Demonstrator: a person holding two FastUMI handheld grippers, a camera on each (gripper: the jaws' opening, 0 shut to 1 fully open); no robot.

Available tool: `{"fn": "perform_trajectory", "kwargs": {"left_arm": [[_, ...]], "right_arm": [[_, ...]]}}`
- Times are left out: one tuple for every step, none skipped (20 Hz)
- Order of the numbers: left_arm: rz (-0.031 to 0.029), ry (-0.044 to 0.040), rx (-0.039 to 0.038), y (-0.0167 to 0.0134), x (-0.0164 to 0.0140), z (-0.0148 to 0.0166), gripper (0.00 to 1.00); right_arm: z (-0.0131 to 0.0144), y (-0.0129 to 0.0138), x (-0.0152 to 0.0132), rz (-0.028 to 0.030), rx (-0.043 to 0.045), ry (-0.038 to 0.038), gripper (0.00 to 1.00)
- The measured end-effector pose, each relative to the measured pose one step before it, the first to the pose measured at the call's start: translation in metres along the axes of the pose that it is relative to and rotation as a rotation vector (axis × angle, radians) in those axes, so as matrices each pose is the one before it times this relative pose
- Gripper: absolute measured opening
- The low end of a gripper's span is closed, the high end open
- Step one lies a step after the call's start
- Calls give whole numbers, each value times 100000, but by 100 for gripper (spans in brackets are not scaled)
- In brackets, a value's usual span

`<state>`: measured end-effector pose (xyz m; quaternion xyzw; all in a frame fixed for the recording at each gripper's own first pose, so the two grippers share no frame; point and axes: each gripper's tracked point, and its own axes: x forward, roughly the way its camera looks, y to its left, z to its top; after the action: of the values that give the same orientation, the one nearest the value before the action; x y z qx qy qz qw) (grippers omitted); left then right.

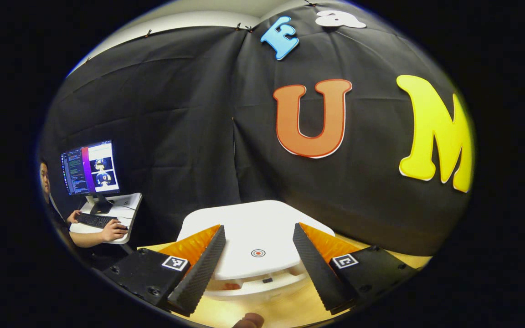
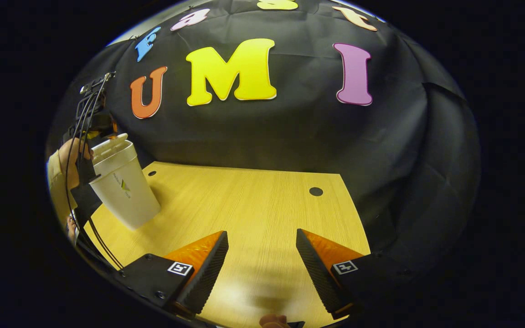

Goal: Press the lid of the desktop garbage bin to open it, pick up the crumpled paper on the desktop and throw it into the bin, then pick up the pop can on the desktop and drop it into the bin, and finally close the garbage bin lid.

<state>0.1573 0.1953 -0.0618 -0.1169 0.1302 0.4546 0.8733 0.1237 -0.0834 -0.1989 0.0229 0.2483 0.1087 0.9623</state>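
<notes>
Left gripper (image 1: 258, 269): jaws standing wide, hovering above the bin's lid (image 1: 249, 228). Right gripper (image 2: 262, 273): jaws spreading wide over bare worktop (image 2: 244, 200); garbage bin (image 2: 123, 187) standing far left.

Smooth white plastic bin (image 2: 123, 187) — matt wood-grain desktop (image 2: 244, 205)

Bare table (image 2: 253, 205) lies ahead — only the bin (image 2: 123, 187) stands at its left.

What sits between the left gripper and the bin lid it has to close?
Nothing visible. In the left gripper view the left gripper is open right over the white lid, a finger on each side, with only air between them. The lid sits slightly raised above the bin rim.
</notes>
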Motion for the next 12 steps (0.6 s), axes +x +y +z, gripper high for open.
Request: {"fn": "perform_trajectory", "kwargs": {"left_arm": [[439,260,723,21,-61,-453,99],[456,-80,337,-97,58,-336,99],[502,257,-284,-38,15,-273,99],[414,813,369,27,188,-470,99],[394,2957,-200,-24,30,-701,94],[650,-2021,702,38,-184,301,99],[720,946,-112,-137,229,-24,100],[400,701,-460,38,-12,41,99],[-74,1542,-1583,93,27,-458,99],[-280,-64,-1722,-87,-86,-59,99],[-13,1268,-544,-86,117,-53,100],[640,289,813,-62,5,-276,100]], "right_arm": [[-231,-63,154,423,-163,432,95],[-197,15,241,297,-235,647,95],[-231,-51,164,190,-264,692,95],[-276,37,72,387,-204,690,95],[-167,-65,36,185,-28,405,95],[-69,41,136,407,379,245,95],[-151,-10,110,398,372,446,95],[-285,-33,218,251,362,763,95],[-198,-12,281,361,668,825,95],[-180,22,206,218,892,636,95],[-40,-97,170,185,1129,300,95],[34,-39,135,121,1262,81,95]]}}
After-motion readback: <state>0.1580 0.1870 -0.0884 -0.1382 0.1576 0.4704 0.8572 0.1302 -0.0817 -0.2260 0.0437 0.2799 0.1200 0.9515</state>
